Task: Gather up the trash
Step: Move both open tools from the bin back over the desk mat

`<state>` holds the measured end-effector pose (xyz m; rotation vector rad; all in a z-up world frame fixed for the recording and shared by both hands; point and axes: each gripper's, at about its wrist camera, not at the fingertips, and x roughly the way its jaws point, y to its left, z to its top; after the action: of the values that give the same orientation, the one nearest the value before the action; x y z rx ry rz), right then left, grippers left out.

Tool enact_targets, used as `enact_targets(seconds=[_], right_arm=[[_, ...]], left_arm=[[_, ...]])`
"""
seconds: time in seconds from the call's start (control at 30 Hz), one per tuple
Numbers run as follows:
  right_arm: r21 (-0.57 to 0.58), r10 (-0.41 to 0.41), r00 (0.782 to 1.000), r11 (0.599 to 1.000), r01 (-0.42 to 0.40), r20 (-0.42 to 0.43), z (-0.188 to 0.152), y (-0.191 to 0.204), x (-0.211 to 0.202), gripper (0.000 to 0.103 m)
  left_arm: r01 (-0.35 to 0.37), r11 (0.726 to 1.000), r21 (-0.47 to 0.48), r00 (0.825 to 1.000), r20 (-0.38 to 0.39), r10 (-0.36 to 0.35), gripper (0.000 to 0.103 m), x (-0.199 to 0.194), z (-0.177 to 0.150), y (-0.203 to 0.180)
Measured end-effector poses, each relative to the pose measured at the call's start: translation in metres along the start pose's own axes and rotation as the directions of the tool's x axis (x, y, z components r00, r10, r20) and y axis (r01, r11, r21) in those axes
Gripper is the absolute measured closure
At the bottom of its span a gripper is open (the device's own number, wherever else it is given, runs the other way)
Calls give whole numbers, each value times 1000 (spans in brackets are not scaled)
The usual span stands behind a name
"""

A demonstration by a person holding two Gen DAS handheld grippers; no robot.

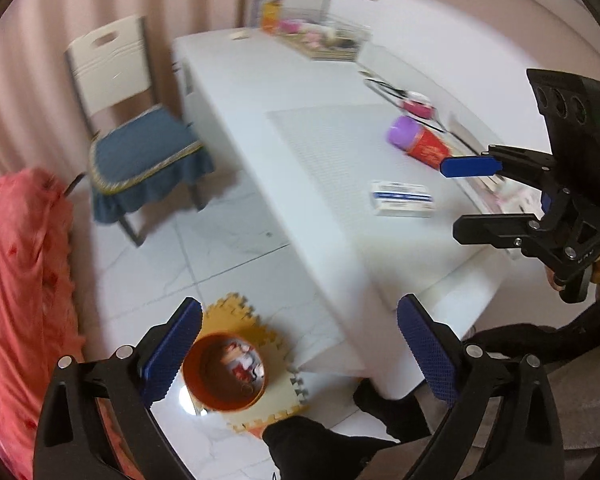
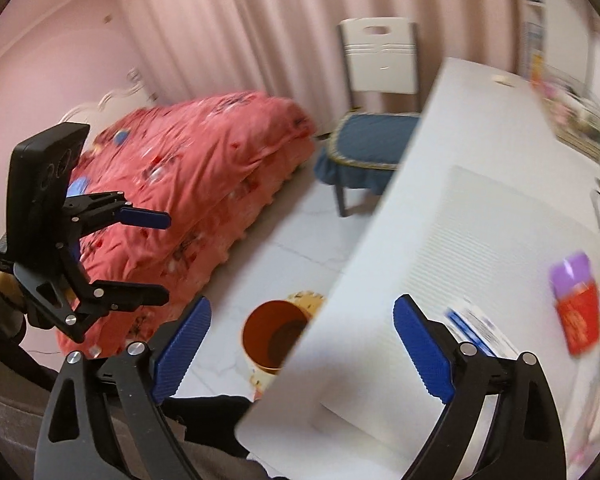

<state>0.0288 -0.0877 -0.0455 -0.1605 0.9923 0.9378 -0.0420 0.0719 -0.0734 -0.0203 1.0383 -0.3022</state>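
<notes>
Left wrist: both tools (image 1: 300,354) (image 1: 458,200) wide, empty.

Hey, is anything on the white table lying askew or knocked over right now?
Yes. The red canister with a purple lid lies tipped on its side on the white table. A white and blue box lies flat near it. Nothing looks spilled.

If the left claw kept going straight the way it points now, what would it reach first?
Probably the white table's near edge or the tiled floor just beside it; depth is unclear. The left claw is open and empty, and the orange bin sits below its line.
</notes>
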Motion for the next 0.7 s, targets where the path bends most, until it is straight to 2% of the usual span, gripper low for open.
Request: enact_targets(seconds=[0.17,0.43,0.7], right_arm=[[74,-67,996,995,63,55,-22,-32,-37,12],[134,-133,988,984,122,77,-47,-69,-67,12],[195,-187,981,965,175,46,-62,-110,-74,12]], left_arm=[[46,989,143,999,-11,-45,7,12,23,-37],[99,940,326,995,-60,-84,7,30,48,-86],[138,901,410,986,-140,-88,7,61,69,-109]])
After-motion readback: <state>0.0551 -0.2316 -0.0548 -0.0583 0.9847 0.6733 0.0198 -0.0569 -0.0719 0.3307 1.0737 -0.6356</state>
